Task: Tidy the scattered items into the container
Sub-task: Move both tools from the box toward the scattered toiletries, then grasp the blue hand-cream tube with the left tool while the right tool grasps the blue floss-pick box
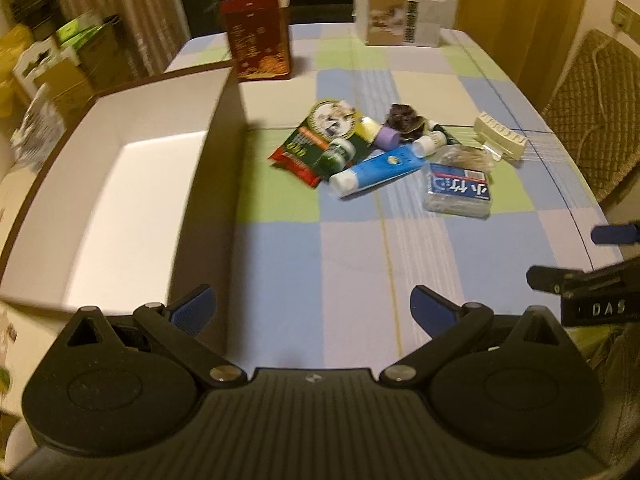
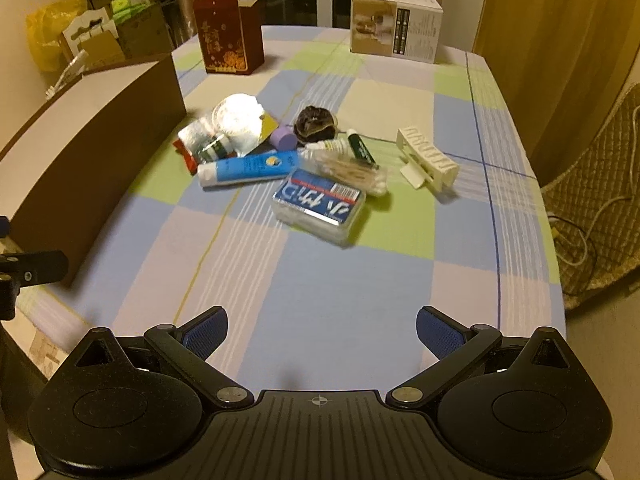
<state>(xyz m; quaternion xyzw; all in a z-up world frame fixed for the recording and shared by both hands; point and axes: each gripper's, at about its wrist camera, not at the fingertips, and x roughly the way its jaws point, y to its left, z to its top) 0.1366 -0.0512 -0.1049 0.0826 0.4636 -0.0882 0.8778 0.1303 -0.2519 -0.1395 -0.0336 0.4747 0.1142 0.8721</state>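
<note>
A pile of small items lies mid-table: a blue tube (image 1: 378, 170) (image 2: 250, 168), a clear box with a blue label (image 1: 459, 192) (image 2: 318, 206), a green and red packet (image 1: 316, 140), a purple roll (image 1: 387, 137) (image 2: 283, 138), a dark hair scrunchie (image 2: 314, 124) and a cream clip (image 1: 502, 140) (image 2: 428, 160). The open white-lined box (image 1: 132, 184) (image 2: 80, 152) stands to their left. My left gripper (image 1: 314, 312) is open over bare cloth beside the box. My right gripper (image 2: 322, 334) is open too, near the table's front, well short of the pile.
A red carton (image 1: 260, 38) (image 2: 228, 36) and a white carton (image 1: 400, 16) (image 2: 394, 26) stand at the far end of the checked tablecloth (image 2: 320, 288). A wicker chair (image 2: 600, 200) sits off the right edge. Boxes and bags are stacked at the far left.
</note>
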